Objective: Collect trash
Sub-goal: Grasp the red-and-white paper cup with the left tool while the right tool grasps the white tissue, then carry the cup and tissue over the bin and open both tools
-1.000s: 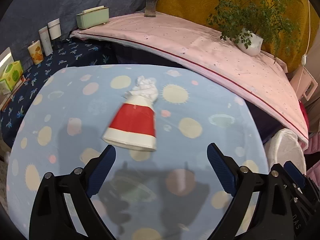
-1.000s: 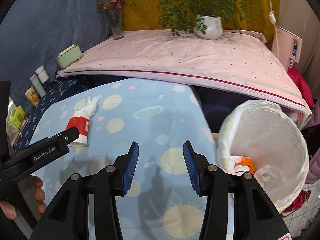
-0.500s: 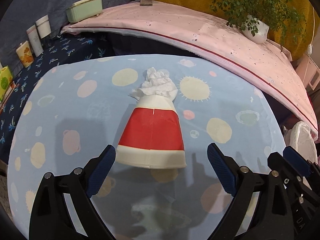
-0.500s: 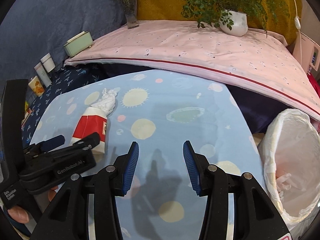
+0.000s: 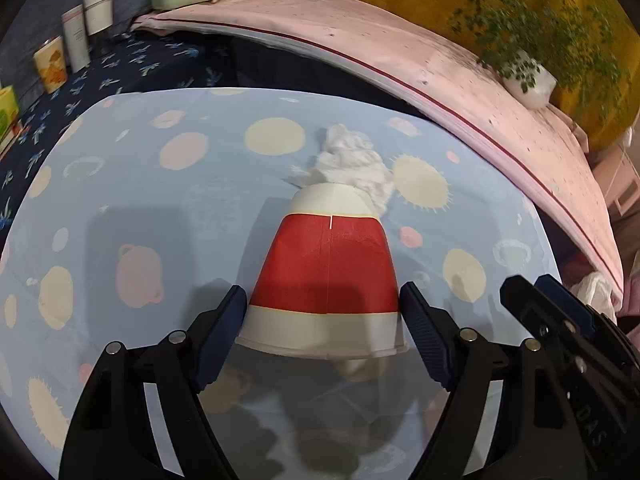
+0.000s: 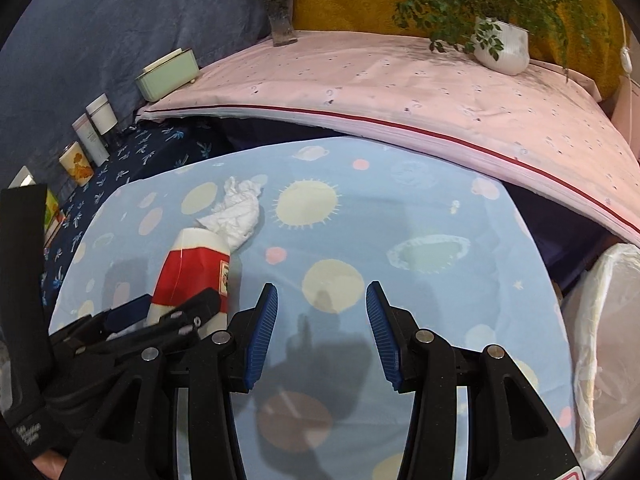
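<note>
A red and white paper cup (image 5: 326, 276) lies on its side on the blue patterned tablecloth (image 5: 160, 200), with crumpled white tissue (image 5: 352, 164) at its far end. My left gripper (image 5: 322, 312) is open, its blue pads on either side of the cup's wide end, close to the rim. The cup (image 6: 192, 268) and tissue (image 6: 238, 210) also show in the right wrist view, with the left gripper (image 6: 160, 314) at the cup's near end. My right gripper (image 6: 318, 308) is open and empty over the cloth, right of the cup.
A white-lined trash bin (image 6: 604, 344) stands off the table's right edge. A pink-covered ledge (image 6: 400, 84) behind holds a potted plant (image 6: 500, 44), a flower vase (image 6: 282, 20) and a green box (image 6: 168, 74). Tins and cups (image 6: 86, 140) line the left side.
My left gripper has moved forward to the cup, and its jaws have narrowed to flank the cup's wide end. My right gripper has swung left, away from the bin.
</note>
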